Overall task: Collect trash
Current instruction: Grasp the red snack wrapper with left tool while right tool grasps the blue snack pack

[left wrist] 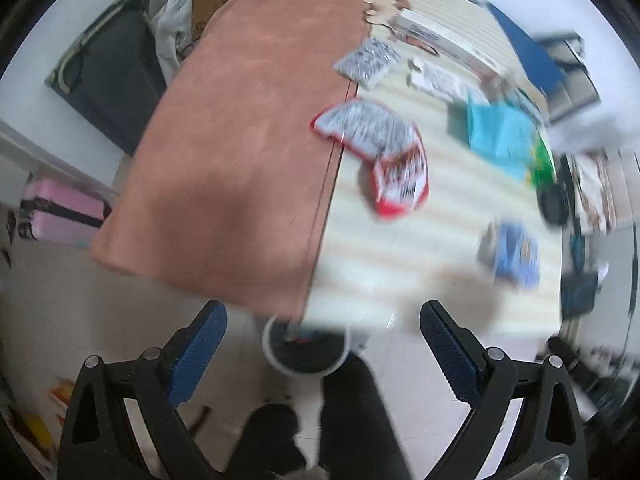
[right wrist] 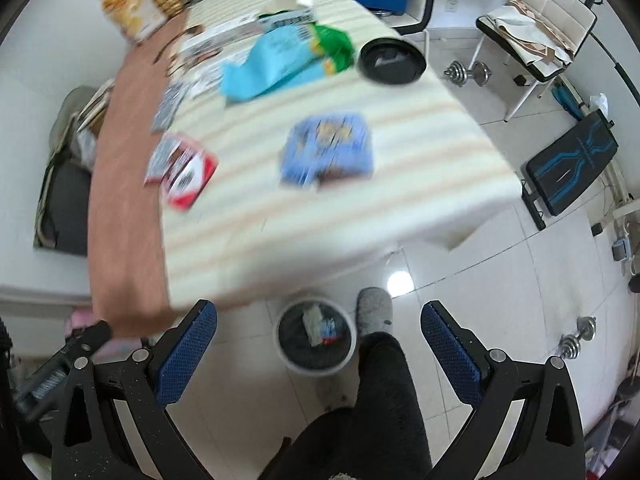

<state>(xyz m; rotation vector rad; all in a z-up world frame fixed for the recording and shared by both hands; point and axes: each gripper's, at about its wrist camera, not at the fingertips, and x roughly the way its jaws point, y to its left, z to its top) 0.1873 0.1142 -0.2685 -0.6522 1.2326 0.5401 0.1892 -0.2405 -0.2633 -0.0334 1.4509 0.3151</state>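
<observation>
Left tool (left wrist: 323, 344) hangs above the near edge of the table, blue-padded fingers (left wrist: 198, 354) spread wide apart, nothing between them. Right tool (right wrist: 319, 344) sits the same way — fingers (right wrist: 452, 354) wide apart, holding nothing.

Straight below, on the white tiled floor, stands a round white trash bin with a dark liner (right wrist: 316, 338), just off the table's near edge; some wrappers lie inside it. The left view catches the same bin (left wrist: 306, 354), partly under the table edge. Beside it is the person's grey slipper (right wrist: 374, 312) and dark trouser leg (right wrist: 384, 396).

Out on the table — a cream striped cloth (right wrist: 400, 200) on one side, a terracotta cloth (left wrist: 228, 160) on the other — the trash lies scattered. Nearest the near edge is a blue snack wrapper (right wrist: 326, 148), lying flat on the striped cloth, well apart from the rest. At the seam between the two cloths lies a red-and-silver wrapper (left wrist: 376, 148), flattened open. Farther along the seam is a smaller silver wrapper (left wrist: 368, 62). Toward the far side lies a light-blue bag (right wrist: 268, 66) touching a green packet (right wrist: 334, 46), and just beside them at the table's edge sits a black round dish (right wrist: 391, 60).

Both views are motion-blurred, so print on the wrappers cannot be read.
</observation>
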